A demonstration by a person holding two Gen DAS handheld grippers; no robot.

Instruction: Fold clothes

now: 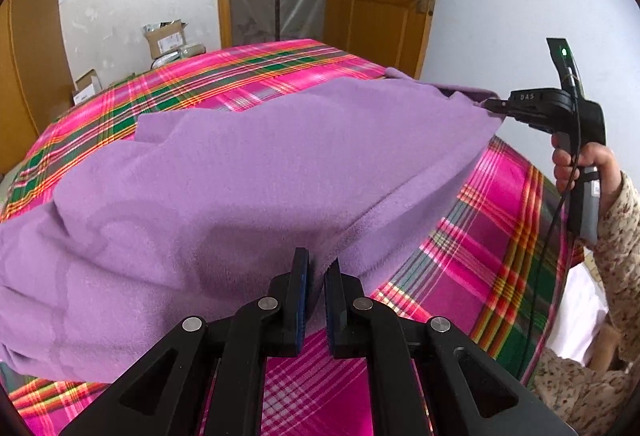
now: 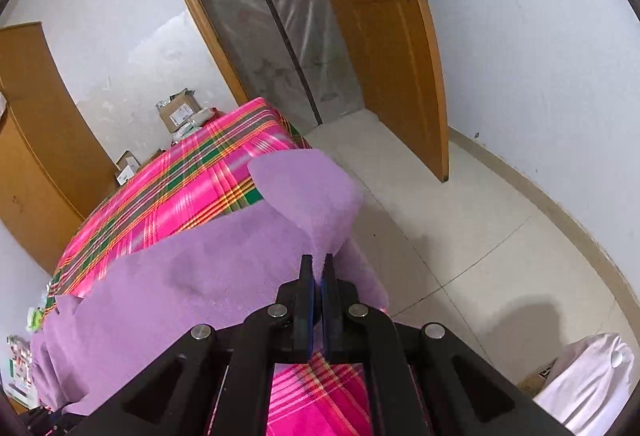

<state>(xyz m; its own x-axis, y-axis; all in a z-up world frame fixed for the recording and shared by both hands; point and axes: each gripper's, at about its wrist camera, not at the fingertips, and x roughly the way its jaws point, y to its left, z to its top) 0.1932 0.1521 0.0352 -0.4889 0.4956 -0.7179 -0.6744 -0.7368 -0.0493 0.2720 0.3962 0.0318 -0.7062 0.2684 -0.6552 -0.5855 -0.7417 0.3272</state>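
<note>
**Carrying the held edge across evenly**

Plaid bed cover [image 1: 248,83] carries our purple cloth [image 1: 240,171]. Left gripper [image 1: 316,272] fingers nearly closed, pinching its near hem; right gripper [image 2: 317,268] fingers fully closed on another corner toward the door [image 2: 384,47]. We judge both corners should travel level, taut, together.

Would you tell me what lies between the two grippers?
Only the purple cloth, stretched over the plaid cover from the left gripper to the right gripper, as the left wrist view shows.
</note>
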